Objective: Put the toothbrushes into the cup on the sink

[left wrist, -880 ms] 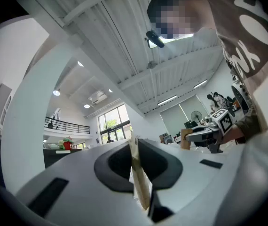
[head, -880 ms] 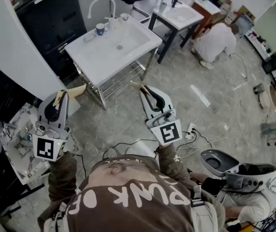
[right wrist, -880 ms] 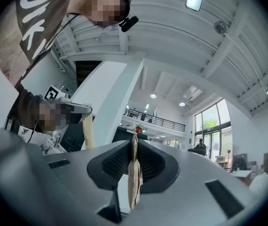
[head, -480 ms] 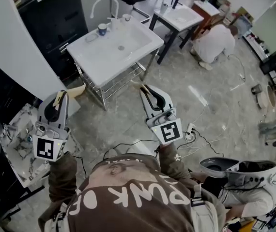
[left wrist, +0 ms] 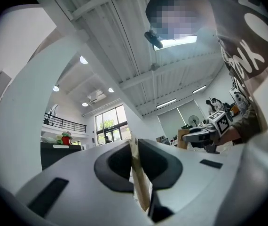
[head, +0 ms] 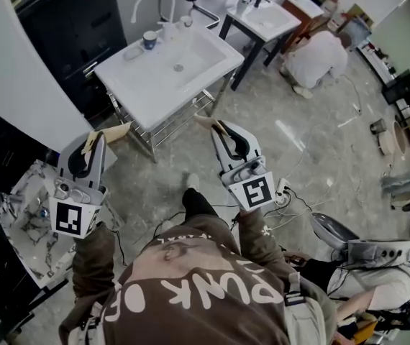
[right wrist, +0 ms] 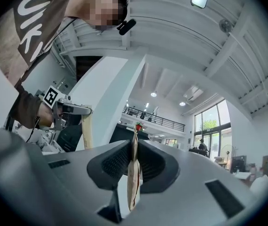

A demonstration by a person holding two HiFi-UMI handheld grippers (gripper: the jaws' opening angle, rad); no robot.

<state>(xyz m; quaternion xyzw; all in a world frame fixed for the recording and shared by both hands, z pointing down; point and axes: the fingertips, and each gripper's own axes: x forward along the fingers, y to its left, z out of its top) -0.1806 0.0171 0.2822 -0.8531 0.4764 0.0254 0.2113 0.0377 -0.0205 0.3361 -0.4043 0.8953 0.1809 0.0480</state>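
Observation:
In the head view my left gripper (head: 93, 139) is shut on a tan wooden toothbrush (head: 109, 131) whose end pokes past the jaws. My right gripper (head: 220, 127) holds a second tan toothbrush (head: 204, 123) the same way. Both are at waist height over the floor, well short of the white sink (head: 193, 62). A blue-and-white cup (head: 149, 41) stands on the sink's far rim beside the curved faucet (head: 149, 0). The left gripper view shows the jaws (left wrist: 135, 142) pressed on the flat toothbrush (left wrist: 140, 178). In the right gripper view the toothbrush (right wrist: 133, 173) is likewise pinched between the jaws (right wrist: 134, 142).
The sink stands on a metal frame with a rack (head: 176, 124) below. A second small sink table (head: 266, 21) stands behind it, with a crouching person in white (head: 319, 57) beside it. A marble-patterned slab (head: 21, 218) lies at left; cables and a power strip (head: 284, 192) at right.
The view has shifted a little towards the sink, and a leg and shoe now show between the grippers. Both grippers keep their hold on the toothbrushes.

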